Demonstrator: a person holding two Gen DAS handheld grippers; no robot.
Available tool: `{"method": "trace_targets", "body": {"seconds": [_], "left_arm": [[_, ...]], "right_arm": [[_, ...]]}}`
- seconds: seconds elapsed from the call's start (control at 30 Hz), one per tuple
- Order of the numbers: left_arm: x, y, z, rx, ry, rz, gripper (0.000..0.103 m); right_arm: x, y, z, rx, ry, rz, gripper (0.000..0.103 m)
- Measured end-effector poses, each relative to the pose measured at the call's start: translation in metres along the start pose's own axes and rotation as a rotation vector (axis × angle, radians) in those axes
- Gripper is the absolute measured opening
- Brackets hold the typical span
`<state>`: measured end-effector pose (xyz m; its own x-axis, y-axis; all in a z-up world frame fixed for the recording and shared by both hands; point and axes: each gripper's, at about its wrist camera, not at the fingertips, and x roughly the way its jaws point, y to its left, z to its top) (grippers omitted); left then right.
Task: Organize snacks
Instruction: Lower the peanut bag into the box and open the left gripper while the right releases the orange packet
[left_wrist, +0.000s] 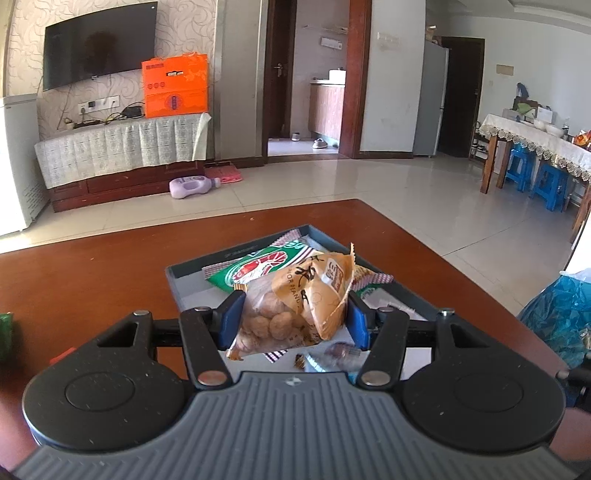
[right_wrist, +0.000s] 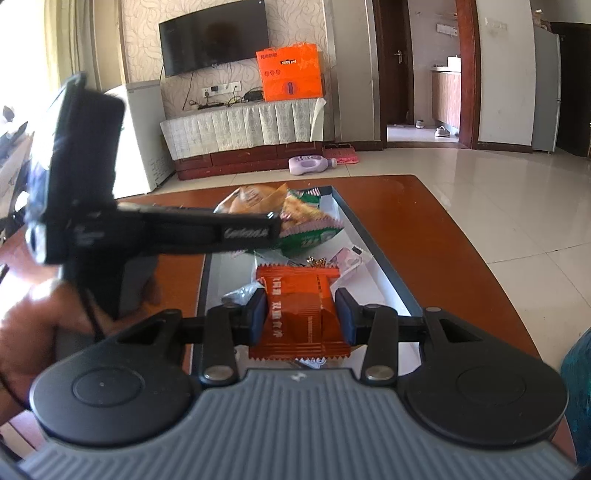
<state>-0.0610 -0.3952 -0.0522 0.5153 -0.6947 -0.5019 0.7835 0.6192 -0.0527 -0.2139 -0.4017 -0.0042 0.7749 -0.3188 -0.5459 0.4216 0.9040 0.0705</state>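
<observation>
My left gripper (left_wrist: 295, 314) is shut on a tan and clear bag of coated peanuts (left_wrist: 291, 295). It holds the bag above a shallow dark grey tray (left_wrist: 173, 284) on the brown table. A green snack packet (left_wrist: 258, 266) lies at the tray's far end. In the right wrist view, my right gripper (right_wrist: 302, 314) is shut on an orange snack packet (right_wrist: 299, 288) over the near end of the tray (right_wrist: 371, 242). The left gripper (right_wrist: 275, 223) reaches in from the left with the peanut bag (right_wrist: 251, 199), over the green packet (right_wrist: 310, 236). A hand (right_wrist: 37, 325) carries it.
Small wrappers (right_wrist: 347, 260) lie loose on the tray's white floor. A blue plastic bag (left_wrist: 557, 314) sits at the table's right edge, and something green (left_wrist: 5, 332) at its left edge. Past the table's far edge are a tiled floor, a purple bottle (right_wrist: 310, 164) and a TV cabinet.
</observation>
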Motion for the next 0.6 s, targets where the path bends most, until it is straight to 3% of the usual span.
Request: {"method": "trace_targets", "body": {"seconds": [0.17, 0.33, 0.6], "left_arm": [[0.016, -0.006, 0.003, 0.019, 0.003, -0.015, 0.063], [0.014, -0.011, 0.008, 0.038, -0.037, -0.039, 0.082], [0.0, -0.005, 0.013, 0.02, -0.073, -0.044, 0.084]], "right_arm": [[0.011, 0.0, 0.0, -0.007, 0.02, -0.006, 0.043], [0.021, 0.006, 0.002, -0.021, 0.028, -0.008, 0.043], [0.026, 0.009, 0.004, -0.017, 0.014, -0.026, 0.043]]}}
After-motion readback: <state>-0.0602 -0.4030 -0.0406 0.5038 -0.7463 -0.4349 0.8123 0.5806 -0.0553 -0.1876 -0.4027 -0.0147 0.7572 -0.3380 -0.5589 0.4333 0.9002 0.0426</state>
